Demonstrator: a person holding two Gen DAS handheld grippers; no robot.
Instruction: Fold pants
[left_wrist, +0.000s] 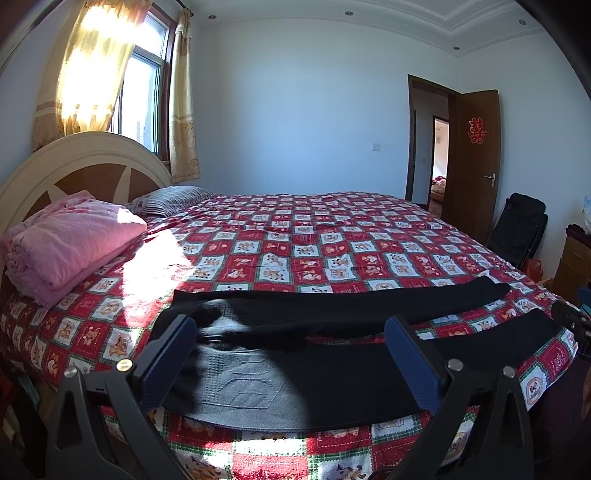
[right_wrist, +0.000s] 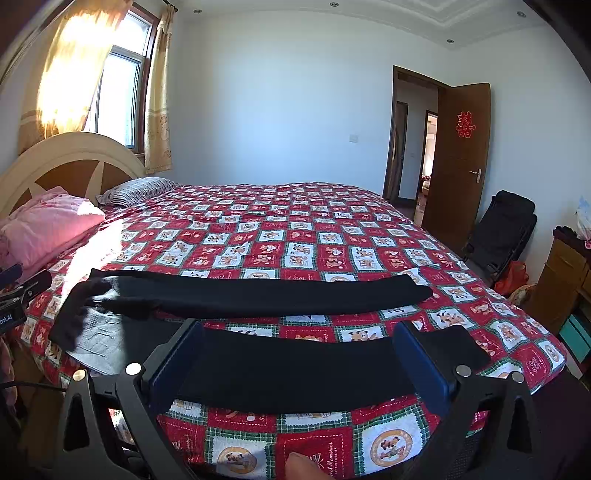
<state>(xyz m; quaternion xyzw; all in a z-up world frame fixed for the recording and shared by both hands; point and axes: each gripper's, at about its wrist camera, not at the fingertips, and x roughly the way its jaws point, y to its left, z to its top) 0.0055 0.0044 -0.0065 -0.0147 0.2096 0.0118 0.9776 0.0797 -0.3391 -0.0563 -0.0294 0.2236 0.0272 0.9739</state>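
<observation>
Black knit pants (left_wrist: 295, 373) lying spread flat at near edge of bed with red checked cartoon quilt (left_wrist: 280, 254), both legs apart, waist toward pink folded blanket (left_wrist: 70, 247). No fold showing yet; whole task seeming ahead. Left gripper (left_wrist: 291, 354) and right gripper (right_wrist: 295, 358) hovering over pants, jaws gaping wide, gripping nothing.

1. You're in a home bedroom: a bed (left_wrist: 332, 236) under a red patchwork quilt, headboard (left_wrist: 74, 166) far left.
2. Curtained window (left_wrist: 147, 85) beside it, wooden door (left_wrist: 476, 162) open right.
</observation>
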